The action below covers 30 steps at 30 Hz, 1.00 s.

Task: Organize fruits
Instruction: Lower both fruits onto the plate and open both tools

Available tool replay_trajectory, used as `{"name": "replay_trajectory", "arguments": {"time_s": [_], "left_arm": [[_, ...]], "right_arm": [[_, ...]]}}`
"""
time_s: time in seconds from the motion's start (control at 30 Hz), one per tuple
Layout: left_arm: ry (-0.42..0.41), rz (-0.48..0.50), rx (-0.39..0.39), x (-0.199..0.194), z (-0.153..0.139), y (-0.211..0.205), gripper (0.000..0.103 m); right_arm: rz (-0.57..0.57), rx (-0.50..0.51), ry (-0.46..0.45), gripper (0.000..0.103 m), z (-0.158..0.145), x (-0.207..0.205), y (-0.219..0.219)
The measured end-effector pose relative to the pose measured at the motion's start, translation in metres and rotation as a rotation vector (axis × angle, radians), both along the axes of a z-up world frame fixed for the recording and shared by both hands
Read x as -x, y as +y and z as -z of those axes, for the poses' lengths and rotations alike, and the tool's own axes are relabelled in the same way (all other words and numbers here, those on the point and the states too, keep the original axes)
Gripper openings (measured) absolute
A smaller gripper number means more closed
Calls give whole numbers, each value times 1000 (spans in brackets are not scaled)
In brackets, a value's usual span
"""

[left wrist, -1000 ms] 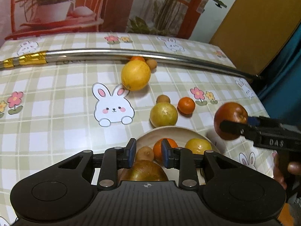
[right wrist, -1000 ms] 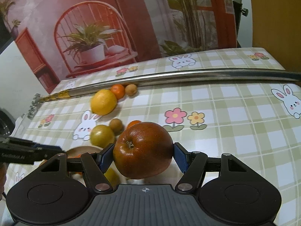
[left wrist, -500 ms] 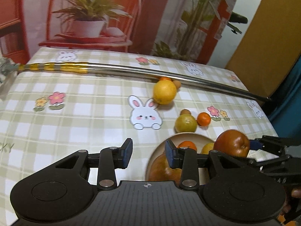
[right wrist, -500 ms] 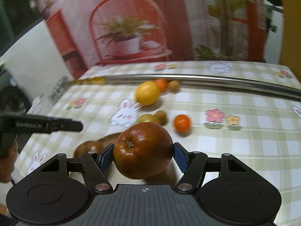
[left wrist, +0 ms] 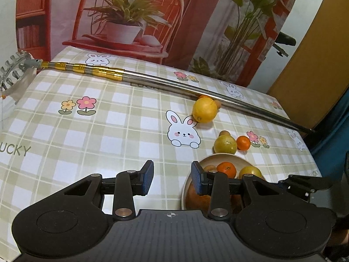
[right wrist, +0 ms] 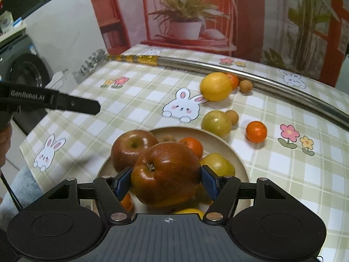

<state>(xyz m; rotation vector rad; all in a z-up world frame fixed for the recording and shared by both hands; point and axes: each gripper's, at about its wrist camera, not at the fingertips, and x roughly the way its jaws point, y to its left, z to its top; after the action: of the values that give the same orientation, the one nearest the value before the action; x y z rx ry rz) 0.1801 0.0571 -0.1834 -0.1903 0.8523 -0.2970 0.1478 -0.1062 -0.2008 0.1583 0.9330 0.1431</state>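
My right gripper (right wrist: 165,179) is shut on a red apple (right wrist: 165,172) and holds it just above the beige plate (right wrist: 231,148). In the plate lie a second red apple (right wrist: 133,146), a mandarin (right wrist: 192,146), a yellow-green fruit (right wrist: 218,166) and a small brown fruit (right wrist: 166,139). My left gripper (left wrist: 172,178) is open with nothing between its fingers, over the cloth left of the plate (left wrist: 218,156). On the table beyond sit a big yellow citrus (right wrist: 216,86), a green-yellow fruit (right wrist: 216,123) and a loose mandarin (right wrist: 256,131).
A long metal pole (left wrist: 174,85) with a gold end lies across the far side of the table. A mandarin (right wrist: 233,79) and a small brown fruit (right wrist: 246,85) rest against it. Another small brown fruit (right wrist: 232,116) sits by the green-yellow one. The table edge runs close on the left.
My right gripper carried the red apple leftward until it hangs over the plate. My left gripper drew back and to the left, off the plate, with its jaws a little wider.
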Motion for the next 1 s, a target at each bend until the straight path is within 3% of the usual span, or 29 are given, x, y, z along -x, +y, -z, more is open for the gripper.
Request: {"name": "replay_trajectory", "arguments": {"time_s": [0.5,1.0], "left_arm": [[6,11,2,1,3,-2,40],[10,22,-14,2,3,-5,40]], "right_arm": [[6,-23,68,63,21,-14,-4],[43,-83,28,64,16,-9,-14]]}}
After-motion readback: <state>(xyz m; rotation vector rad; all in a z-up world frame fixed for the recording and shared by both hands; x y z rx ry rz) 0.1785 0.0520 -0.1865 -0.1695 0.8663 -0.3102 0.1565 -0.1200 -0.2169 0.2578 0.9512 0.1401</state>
